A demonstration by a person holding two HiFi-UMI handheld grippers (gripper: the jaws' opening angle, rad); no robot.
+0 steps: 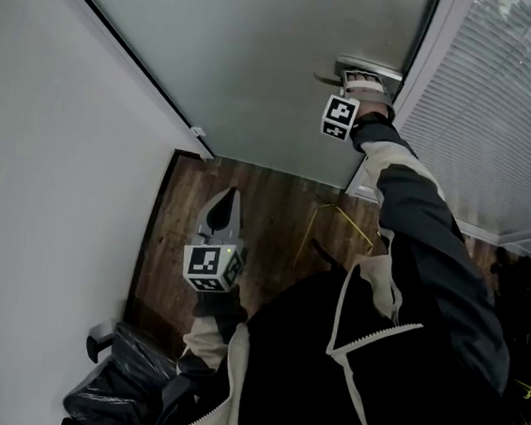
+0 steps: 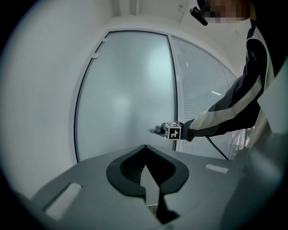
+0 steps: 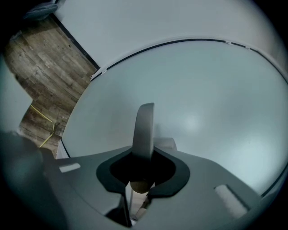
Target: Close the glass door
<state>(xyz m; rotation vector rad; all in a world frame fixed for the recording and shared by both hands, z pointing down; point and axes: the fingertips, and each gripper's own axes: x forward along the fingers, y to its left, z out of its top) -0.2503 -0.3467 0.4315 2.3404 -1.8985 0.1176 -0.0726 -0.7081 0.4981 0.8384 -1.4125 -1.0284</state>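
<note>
The frosted glass door (image 1: 263,56) fills the upper middle of the head view, and its metal lever handle (image 1: 361,71) sits at the right edge. My right gripper (image 1: 362,83) reaches up to that handle. In the right gripper view the lever handle (image 3: 144,130) runs straight in between the jaws of the right gripper (image 3: 143,155), which are closed on it. My left gripper (image 1: 228,198) hangs low over the floor, shut with nothing in it, pointing toward the door (image 2: 126,99). From the left gripper (image 2: 144,147) I see the right gripper (image 2: 170,131) at the handle (image 2: 156,130).
A white wall (image 1: 42,183) stands at the left. A glass panel with slatted blinds (image 1: 503,109) adjoins the door on the right. The wooden floor (image 1: 265,216) carries a yellow cable (image 1: 340,219). A black bag (image 1: 124,390) lies at the lower left.
</note>
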